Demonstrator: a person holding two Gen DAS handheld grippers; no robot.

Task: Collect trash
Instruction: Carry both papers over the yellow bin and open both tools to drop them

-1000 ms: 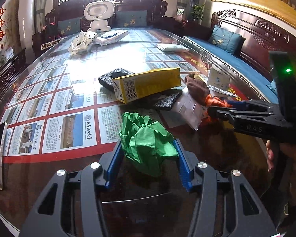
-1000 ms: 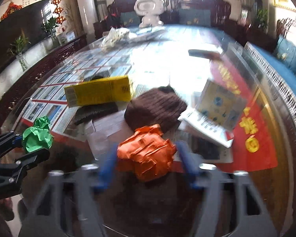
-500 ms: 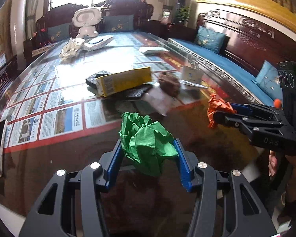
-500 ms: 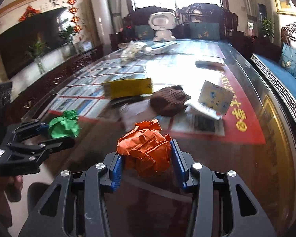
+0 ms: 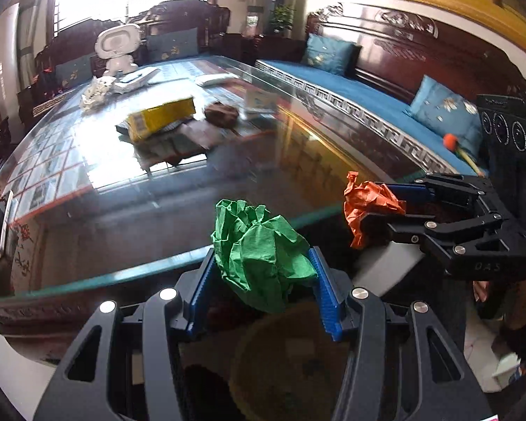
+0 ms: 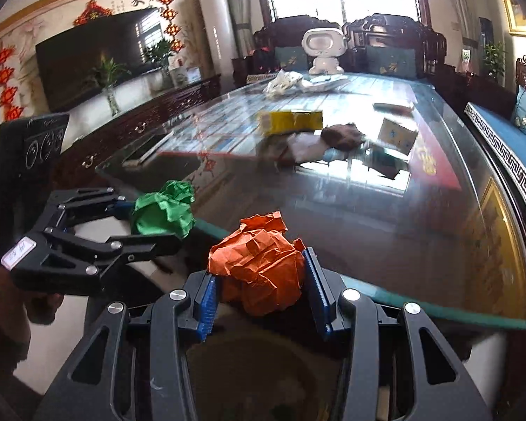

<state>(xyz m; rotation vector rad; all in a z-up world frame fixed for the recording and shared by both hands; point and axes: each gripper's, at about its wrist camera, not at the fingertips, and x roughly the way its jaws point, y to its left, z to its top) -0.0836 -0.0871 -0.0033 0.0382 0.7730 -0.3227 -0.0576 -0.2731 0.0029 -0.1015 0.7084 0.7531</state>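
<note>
My left gripper [image 5: 263,270] is shut on a crumpled green paper ball [image 5: 259,249], held just past the near edge of the glass table [image 5: 129,189]. My right gripper [image 6: 259,277] is shut on a crumpled orange paper ball [image 6: 259,266], also off the table's near edge. Each shows in the other's view: the orange ball [image 5: 368,207] to the right, the green ball [image 6: 164,210] to the left. Below both grippers a round dark opening [image 6: 263,372] with a tan rim shows dimly; it also appears in the left wrist view [image 5: 291,361].
On the table lie a yellow box [image 5: 161,117], a brown knitted thing [image 5: 222,114], papers, a small card box [image 6: 398,135], a phone [image 6: 147,149] at the left edge and a white robot toy [image 6: 324,49] at the far end. A blue-cushioned bench [image 5: 361,101] runs along the right.
Both grippers have pulled back from the middle of the table to beyond its near edge, each still holding its paper ball. The pile of items is now farther away.
</note>
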